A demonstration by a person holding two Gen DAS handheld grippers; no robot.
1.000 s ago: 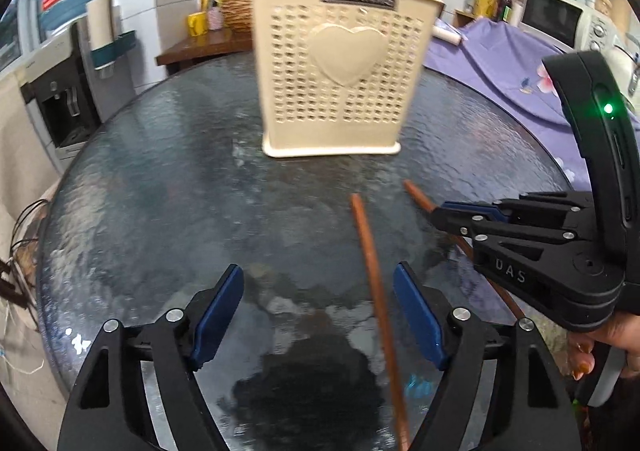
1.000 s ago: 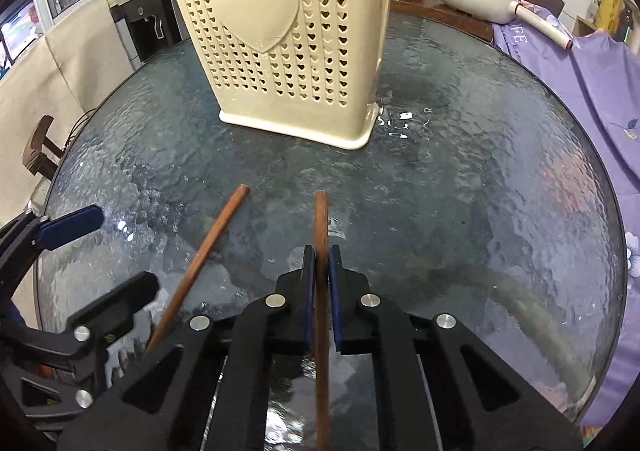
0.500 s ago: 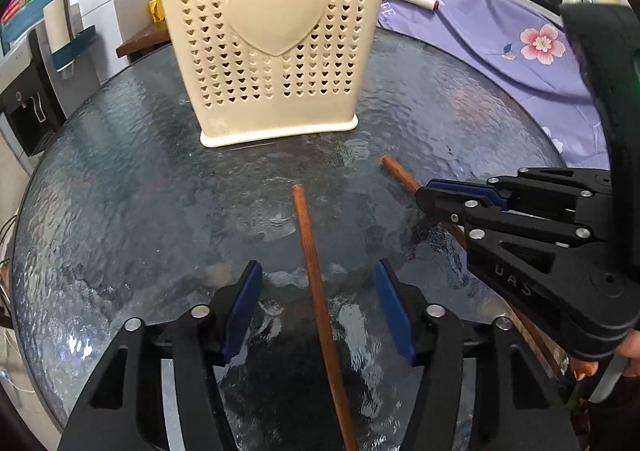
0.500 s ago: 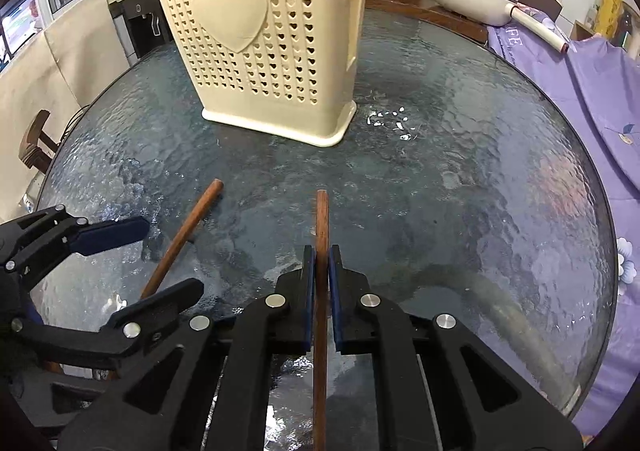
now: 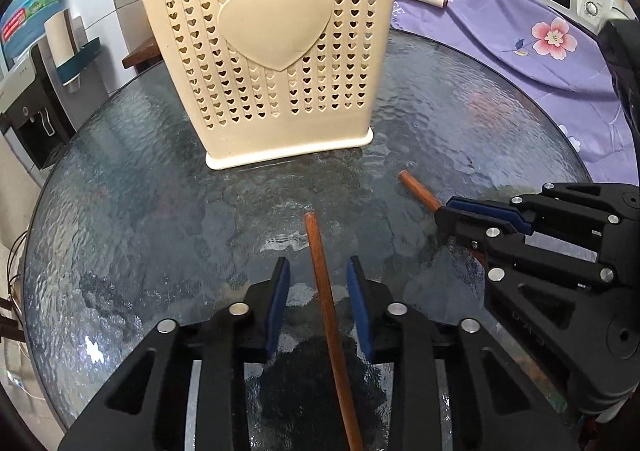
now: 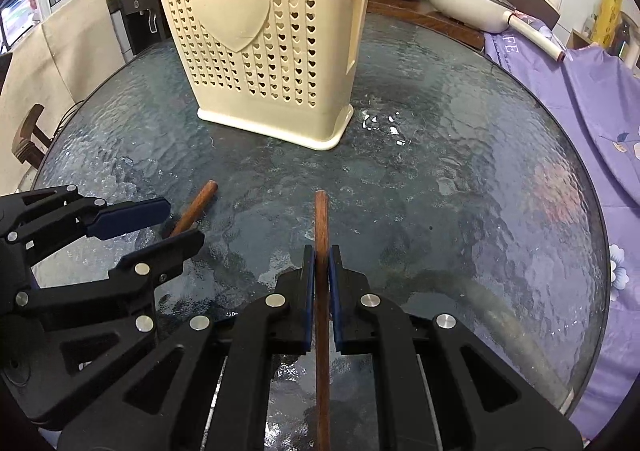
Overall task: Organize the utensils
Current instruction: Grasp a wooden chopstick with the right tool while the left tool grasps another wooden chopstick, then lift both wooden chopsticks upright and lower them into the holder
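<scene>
The stick (image 5: pixel 332 323) between my fingers runs off the bottom edge. My right gripper (image 5: pixel 444 217) hides the other stick's (image 5: pixel 418 189) middle.

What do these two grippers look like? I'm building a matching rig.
Both the left gripper and right gripper are matte black plastic with cut-out, truss-like linkages, silver round bolts at the pivots, and flat dark blue pads inside each finger. Faint raised lettering marks the right gripper's side in the left view. No cables or sleeves show.

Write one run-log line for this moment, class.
left claw: closing around left chopstick, pads not touching | right claw: shut on right chopstick | holder: upright on table
</scene>
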